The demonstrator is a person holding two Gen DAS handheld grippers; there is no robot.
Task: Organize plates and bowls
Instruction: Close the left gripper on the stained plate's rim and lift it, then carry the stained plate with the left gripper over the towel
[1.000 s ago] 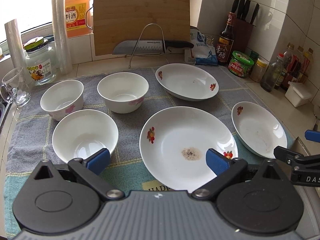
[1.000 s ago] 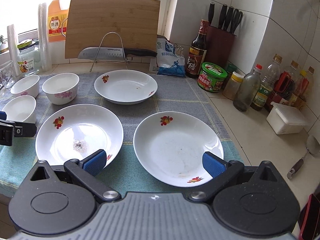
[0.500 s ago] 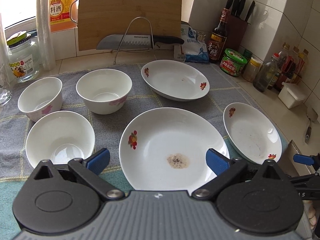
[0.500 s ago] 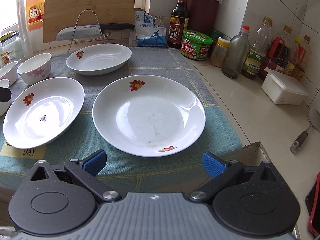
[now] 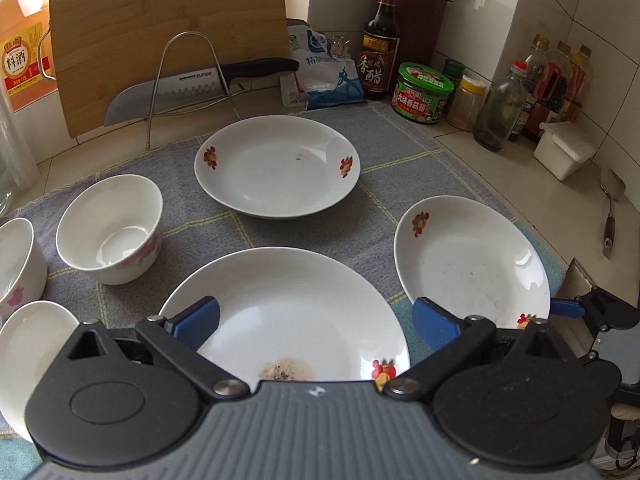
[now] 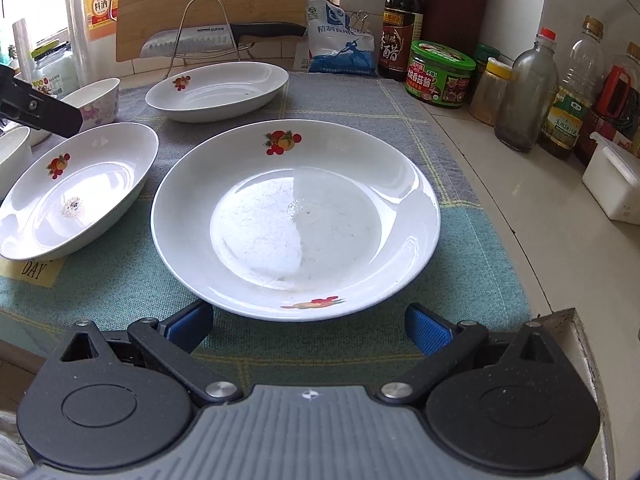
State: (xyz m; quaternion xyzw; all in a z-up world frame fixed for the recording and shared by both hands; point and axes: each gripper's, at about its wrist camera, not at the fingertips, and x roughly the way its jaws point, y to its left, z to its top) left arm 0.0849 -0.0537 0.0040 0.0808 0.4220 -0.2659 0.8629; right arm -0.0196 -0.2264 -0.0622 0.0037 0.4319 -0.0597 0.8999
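Note:
Three white flowered plates and three white bowls stand on a cloth. My left gripper (image 5: 316, 322) is open over the near plate (image 5: 288, 304), which has a brown stain. The right plate (image 5: 472, 260) and the far plate (image 5: 276, 166) lie beyond. Bowls (image 5: 110, 228) stand at the left. My right gripper (image 6: 308, 326) is open, its jaws either side of the near rim of the right plate (image 6: 296, 216), not touching it. The stained plate (image 6: 76, 196) lies to its left.
A cutting board (image 5: 168, 32) and knife (image 5: 200, 88) on a wire rack stand at the back. Sauce bottles (image 6: 402, 20), a green jar (image 6: 440, 72) and a white box (image 6: 614, 188) line the right wall. A spoon (image 5: 610, 216) lies on the counter.
Both grippers have moved forward and lower. The left one has swung right, over the stained plate. The right one has closed in on the right plate's near rim.

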